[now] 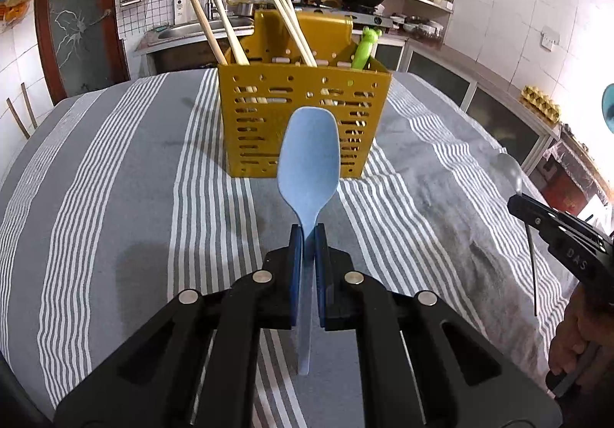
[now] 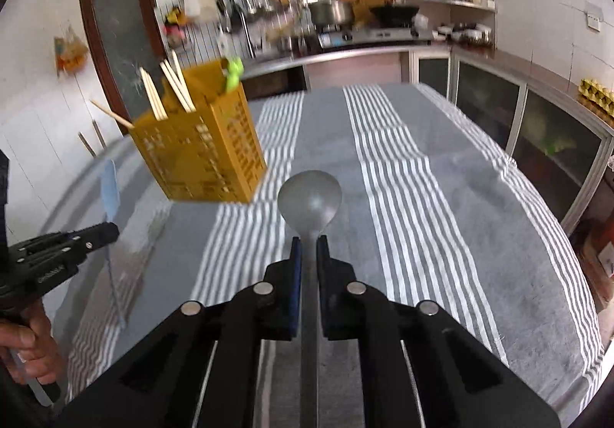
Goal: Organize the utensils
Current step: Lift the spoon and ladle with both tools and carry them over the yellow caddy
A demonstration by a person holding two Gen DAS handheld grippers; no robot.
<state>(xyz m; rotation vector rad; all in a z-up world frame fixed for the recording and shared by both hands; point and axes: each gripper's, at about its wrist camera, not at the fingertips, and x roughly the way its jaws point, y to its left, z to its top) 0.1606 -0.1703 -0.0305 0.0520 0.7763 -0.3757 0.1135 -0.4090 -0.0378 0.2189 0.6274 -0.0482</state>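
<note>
The left hand-held gripper [image 1: 308, 236], black jointed plastic with blue pads, is clenched on the thin neck of a matte pale-blue plastic spoon [image 1: 309, 163]. The spoon's broad oval bowl stands ahead of the fingertips, and its flat handle runs back between the jaws toward the camera. The right hand-held gripper [image 2: 309, 247], of the same black build, grasps a smooth grey metal spoon [image 2: 310, 198] by its narrow neck, the round bowl just beyond the fingertips and the straight handle trailing back between the jaws. Both tools are held level above the counter [image 1: 115, 198], which is draped in a soft grey cloth with bands of thin white stripes. In the left view the right hand-held gripper shows at the far right edge, gripped by a bare hand [image 1: 575, 336].

Straight ahead of the left hand-held gripper, past the blue spoon's bowl, a mustard-yellow perforated box-shaped utensil holder [image 1: 303, 121] stands on the cloth; from the right hand-held gripper it lies ahead to the left. Pale wooden chopsticks [image 1: 234, 33] lean out of its top, and a green frog-headed plastic utensil [image 1: 364, 48] pokes from its right back corner.
</note>
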